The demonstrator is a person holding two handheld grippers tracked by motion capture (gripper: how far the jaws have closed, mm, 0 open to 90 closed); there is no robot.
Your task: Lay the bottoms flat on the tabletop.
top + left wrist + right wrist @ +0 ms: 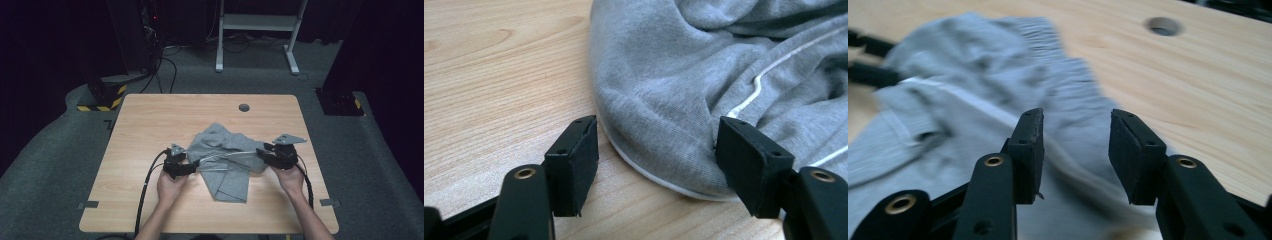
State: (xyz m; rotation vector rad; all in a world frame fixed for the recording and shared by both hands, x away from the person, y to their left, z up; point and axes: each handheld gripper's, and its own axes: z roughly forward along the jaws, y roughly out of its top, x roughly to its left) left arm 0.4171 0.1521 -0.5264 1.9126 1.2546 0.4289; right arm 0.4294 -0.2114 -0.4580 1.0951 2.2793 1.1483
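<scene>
Two hand-held grippers worked at the two sides of a crumpled grey garment [227, 160] on the wooden surface [150, 120].

At the left, the left gripper [186, 167], held in the person's left hand [171, 185], sat at the garment's left edge with its jaws apart; in the left gripper view a rounded, white-trimmed fold of the grey cloth [684, 100] lay between them, close against the right jaw and clear of the other. The garment lay bunched in the middle of the surface, nearer the person's side, with a white cord or piping running across it. At the right, the right gripper [261, 151], in the right hand [290, 179], reached over the garment's right edge; its jaws stood apart above the blurred cloth [998, 100], pressing on nothing. A round hole [244, 107] lay in the surface beyond the garment.
</scene>
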